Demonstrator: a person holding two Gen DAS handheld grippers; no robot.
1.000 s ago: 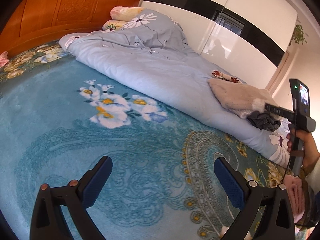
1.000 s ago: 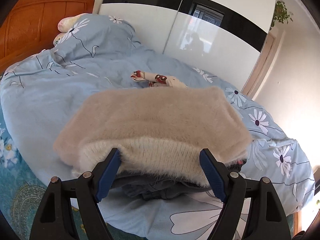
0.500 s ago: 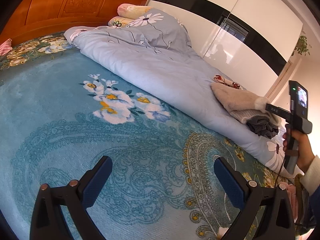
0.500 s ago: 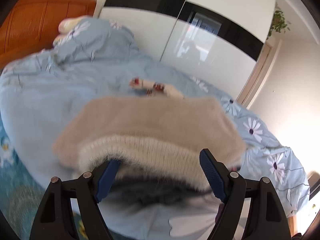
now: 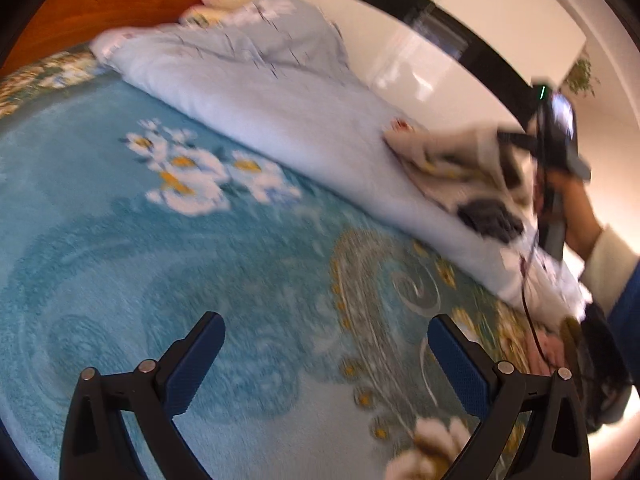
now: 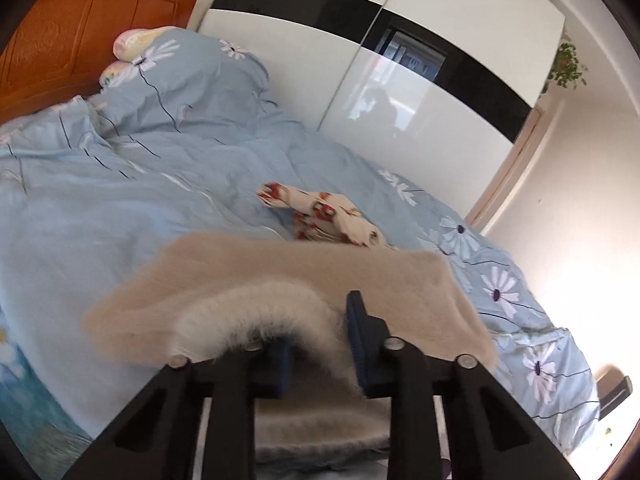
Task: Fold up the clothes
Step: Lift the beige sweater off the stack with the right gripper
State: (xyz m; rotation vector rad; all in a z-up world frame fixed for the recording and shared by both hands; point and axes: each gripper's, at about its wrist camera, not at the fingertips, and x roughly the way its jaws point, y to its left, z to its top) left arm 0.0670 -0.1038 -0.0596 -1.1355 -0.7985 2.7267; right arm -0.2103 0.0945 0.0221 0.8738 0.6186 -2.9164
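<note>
A fuzzy beige sweater [image 6: 280, 276] lies folded on the light blue quilt [image 6: 140, 200]. The jaws of my right gripper [image 6: 320, 340] are closing, and the sweater's fluffy white near edge is pinched between the blue pads and raised. In the left wrist view that sweater [image 5: 448, 160] hangs lifted at the right gripper [image 5: 508, 138], with a dark grey garment [image 5: 490, 218] lying under it. My left gripper [image 5: 326, 360] stands open above the teal flowered bedspread [image 5: 160, 260] with nothing between its fingers.
A red and white patterned cloth [image 6: 328, 216] lies crumpled on the quilt behind the sweater. Pillows and an orange wooden headboard [image 6: 60, 36] are at the far left. A glossy white and black wardrobe [image 6: 420, 120] runs along the bed's far side. A person's hand [image 5: 572, 208] holds the right gripper.
The right jaws went from wide apart to narrow on the sweater's near edge, and that edge rose off the grey garment. The left wrist view tipped and blurred; its jaws stayed open.
</note>
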